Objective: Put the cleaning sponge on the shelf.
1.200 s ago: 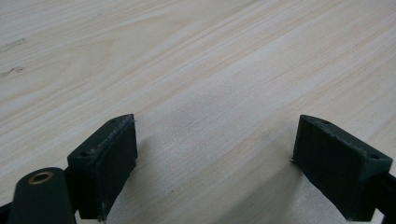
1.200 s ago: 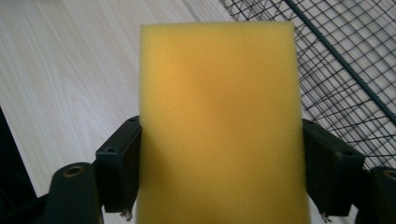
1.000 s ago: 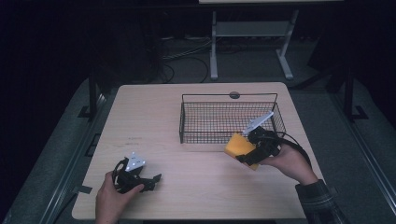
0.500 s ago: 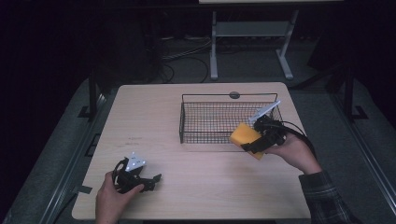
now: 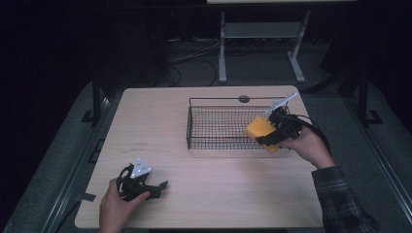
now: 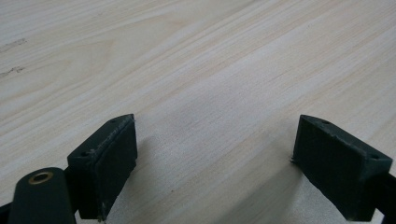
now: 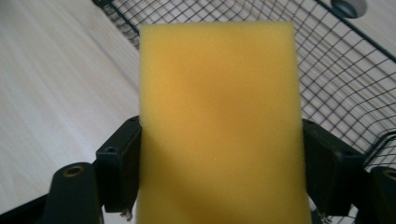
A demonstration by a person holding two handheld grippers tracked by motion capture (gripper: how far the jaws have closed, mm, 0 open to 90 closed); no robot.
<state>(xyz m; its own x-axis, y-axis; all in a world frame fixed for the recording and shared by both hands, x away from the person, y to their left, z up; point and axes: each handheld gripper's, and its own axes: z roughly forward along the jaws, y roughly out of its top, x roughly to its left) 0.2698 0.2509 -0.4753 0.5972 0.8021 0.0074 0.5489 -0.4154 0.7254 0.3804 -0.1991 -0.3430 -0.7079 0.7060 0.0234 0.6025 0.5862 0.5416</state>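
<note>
Over the wire basket (image 5: 218, 127) near rim, my right gripper (image 5: 270, 138) clamps the yellow sponge (image 7: 219, 121) (carry step, I judge). Next: advance inward, then release. My left gripper (image 6: 215, 172) rests wide open, empty.

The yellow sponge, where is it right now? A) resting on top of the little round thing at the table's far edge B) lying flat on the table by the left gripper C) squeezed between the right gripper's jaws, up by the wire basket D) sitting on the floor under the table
C: the yellow sponge sits clamped between the jaws of the right gripper, held at the near right side of the wire basket.
</note>
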